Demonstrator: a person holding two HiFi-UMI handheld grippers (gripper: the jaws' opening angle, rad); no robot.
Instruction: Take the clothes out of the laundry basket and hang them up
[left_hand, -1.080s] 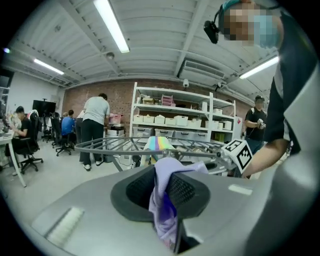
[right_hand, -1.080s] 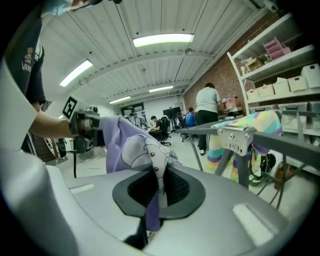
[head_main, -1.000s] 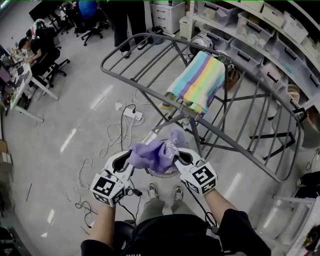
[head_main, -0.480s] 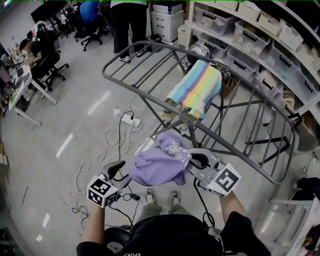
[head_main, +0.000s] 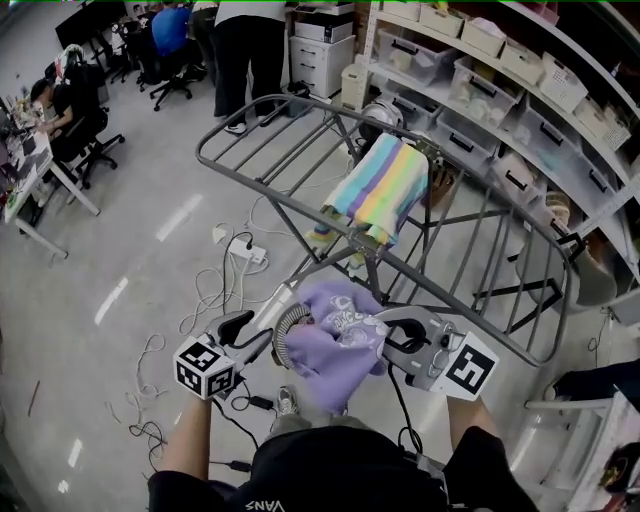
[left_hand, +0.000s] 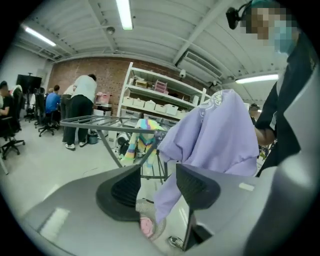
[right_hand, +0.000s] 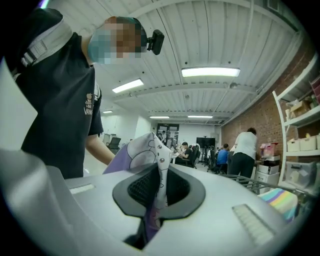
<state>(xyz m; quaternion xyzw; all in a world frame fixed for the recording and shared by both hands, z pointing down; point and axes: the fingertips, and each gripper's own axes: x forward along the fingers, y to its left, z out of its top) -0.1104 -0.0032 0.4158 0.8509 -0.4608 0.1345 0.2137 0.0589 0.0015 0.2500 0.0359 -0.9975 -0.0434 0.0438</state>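
A purple garment (head_main: 335, 345) hangs from my right gripper (head_main: 385, 338), which is shut on a fold of its cloth (right_hand: 142, 152) and held level at waist height. My left gripper (head_main: 252, 335) stands to its left, lower down. Its jaws have just been opening and now stand wide apart. In the left gripper view (left_hand: 159, 172) the garment (left_hand: 220, 130) hangs beyond the jaws, and neither pad presses on it. The round laundry basket (head_main: 283, 335) sits on the floor below, with something pink inside (left_hand: 147, 225). Ahead stands the grey drying rack (head_main: 300, 101) with a striped towel (head_main: 380, 190) draped over it.
Cables and a power strip (head_main: 245, 252) lie on the floor left of the rack. Shelves with storage bins (head_main: 480, 80) run along the right wall. A person (head_main: 245, 50) stands beyond the rack, and others sit at desks at the far left.
My left gripper has let go of the purple garment, opened and dropped a little to the left. My right gripper has risen and rolled, and the garment now hangs from it alone.
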